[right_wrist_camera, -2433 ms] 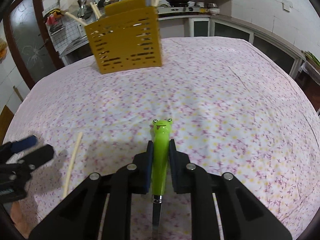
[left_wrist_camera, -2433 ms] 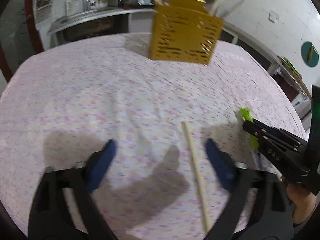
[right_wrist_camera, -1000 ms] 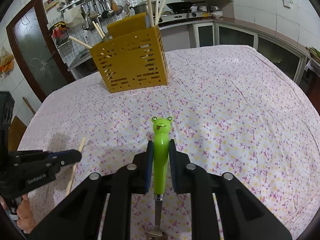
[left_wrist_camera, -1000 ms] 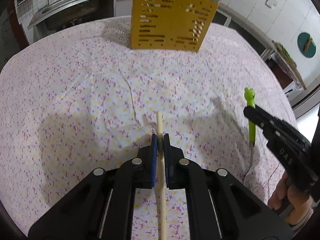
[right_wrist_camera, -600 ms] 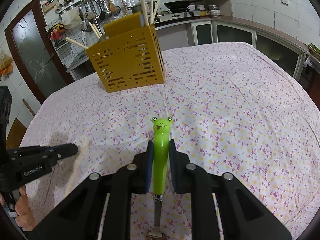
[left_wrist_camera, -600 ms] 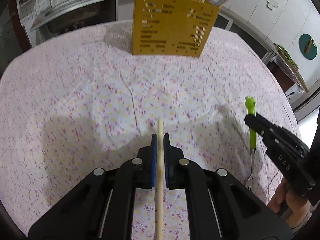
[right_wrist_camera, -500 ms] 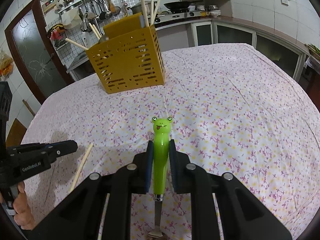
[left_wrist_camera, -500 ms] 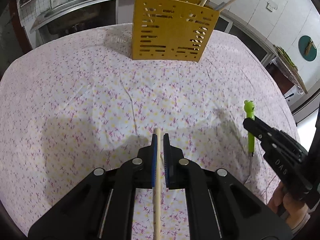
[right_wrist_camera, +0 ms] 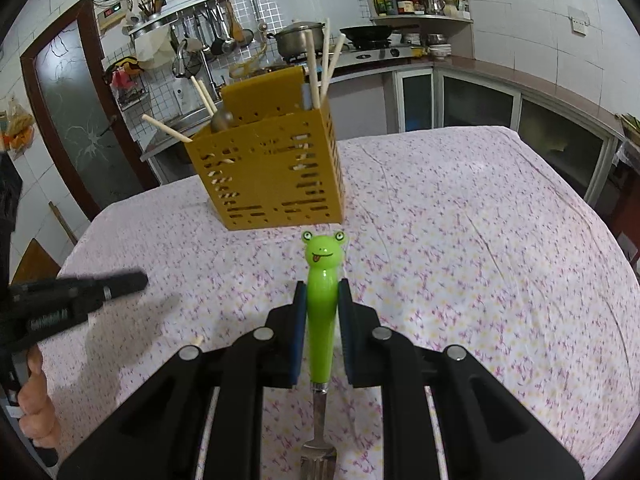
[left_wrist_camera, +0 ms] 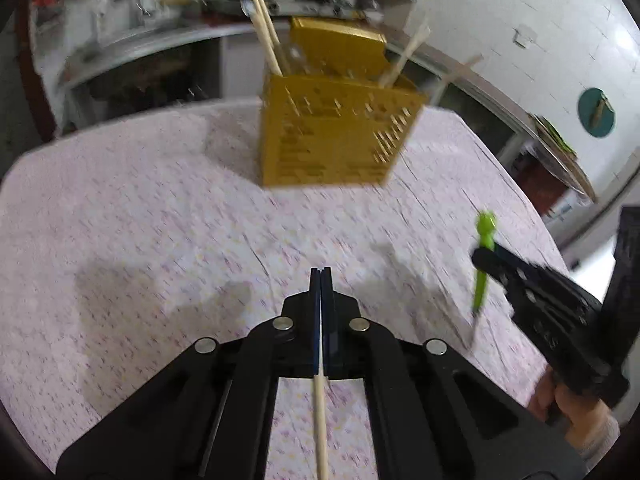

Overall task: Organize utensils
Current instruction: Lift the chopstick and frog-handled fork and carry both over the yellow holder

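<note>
Both tools loaded, yellow holder ahead on the worktop.

Left wrist view: my left tool (left_wrist_camera: 321, 276) is clamped on a chopstick (left_wrist_camera: 321, 424) trailing back beneath it; I'd tip it upright before lowering into the holder (left_wrist_camera: 336, 136). Right wrist view: my right tool (right_wrist_camera: 322, 304) grips the frog fork (right_wrist_camera: 321, 280), handle forward, level, short of the holder.

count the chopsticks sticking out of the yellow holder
6 show above the yellow holder: three upright at its back right corner, two leaning at the back left, one poking out the left side. More may sit hidden inside.
</note>
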A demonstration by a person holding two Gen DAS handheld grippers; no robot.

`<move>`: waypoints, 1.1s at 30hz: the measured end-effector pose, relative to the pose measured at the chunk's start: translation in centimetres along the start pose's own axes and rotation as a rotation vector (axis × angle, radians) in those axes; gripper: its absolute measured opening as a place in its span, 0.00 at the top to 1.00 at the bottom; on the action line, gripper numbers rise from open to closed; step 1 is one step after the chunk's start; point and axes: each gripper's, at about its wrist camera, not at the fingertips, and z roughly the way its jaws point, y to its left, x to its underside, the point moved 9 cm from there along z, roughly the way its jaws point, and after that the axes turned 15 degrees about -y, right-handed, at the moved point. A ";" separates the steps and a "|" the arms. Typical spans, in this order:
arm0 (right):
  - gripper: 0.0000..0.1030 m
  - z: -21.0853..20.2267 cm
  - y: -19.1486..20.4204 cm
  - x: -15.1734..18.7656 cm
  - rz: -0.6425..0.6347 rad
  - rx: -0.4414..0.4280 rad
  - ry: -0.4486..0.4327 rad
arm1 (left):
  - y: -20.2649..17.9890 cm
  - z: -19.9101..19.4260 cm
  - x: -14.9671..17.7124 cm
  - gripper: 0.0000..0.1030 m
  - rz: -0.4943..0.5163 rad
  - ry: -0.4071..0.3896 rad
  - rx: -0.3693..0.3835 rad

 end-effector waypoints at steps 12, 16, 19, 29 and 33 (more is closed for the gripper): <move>0.85 0.1 -0.9 2.3 0.003 0.013 0.044 | 0.2 3.0 7.3 0.88 0.070 0.193 -0.038; 0.85 -0.1 -1.1 2.1 0.014 0.014 0.040 | 0.4 3.5 7.5 0.82 0.096 0.192 -0.068; 0.85 -0.2 -1.1 2.1 0.014 0.016 0.037 | 0.3 3.8 7.8 0.82 0.115 0.202 -0.075; 0.85 -0.2 -1.1 2.0 0.019 0.018 0.035 | 0.4 4.6 5.7 0.96 0.091 0.167 -0.087; 0.85 -0.4 -0.7 1.3 0.018 0.014 0.016 | 0.1 3.1 3.0 0.96 0.053 0.070 -0.048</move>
